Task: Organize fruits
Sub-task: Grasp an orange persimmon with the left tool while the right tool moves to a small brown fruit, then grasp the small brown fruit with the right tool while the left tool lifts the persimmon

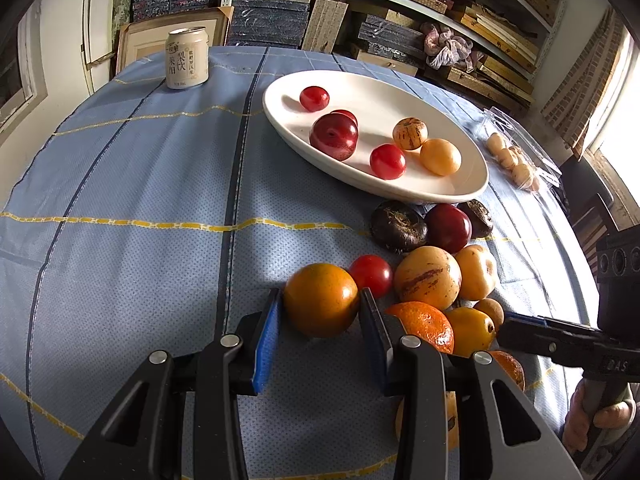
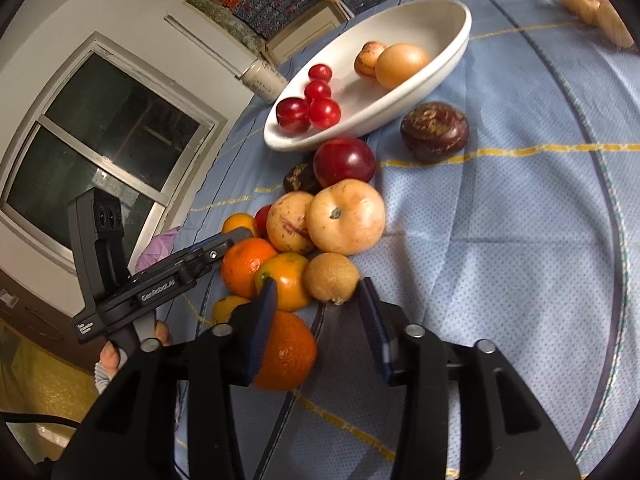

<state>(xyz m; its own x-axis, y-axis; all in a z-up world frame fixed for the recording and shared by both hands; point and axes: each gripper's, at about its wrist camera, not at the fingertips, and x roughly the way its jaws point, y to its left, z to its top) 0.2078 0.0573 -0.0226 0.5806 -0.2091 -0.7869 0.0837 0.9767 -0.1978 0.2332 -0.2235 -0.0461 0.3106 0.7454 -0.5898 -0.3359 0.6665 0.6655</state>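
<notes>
A white oval bowl (image 1: 400, 92) (image 2: 440, 32) holds several small red fruits and two yellow ones. A pile of loose fruit lies on the blue cloth in front of it. My left gripper (image 1: 320, 302) has its blue pads on both sides of an orange-yellow fruit (image 1: 320, 300) at the pile's left edge; the fruit rests on the cloth. My right gripper (image 2: 320, 300) is open over the pile's near edge, with a small tan fruit (image 2: 331, 276) just ahead of its fingertips and an orange (image 2: 286, 350) by its left finger. It also shows in the left wrist view (image 1: 520, 326).
A white drink can (image 1: 187, 58) stands at the table's far left. A clear bag of pale round fruits (image 1: 516, 160) lies right of the bowl. A dark purple fruit (image 2: 434, 130) sits alone near the bowl. Shelves of boxes stand behind the table.
</notes>
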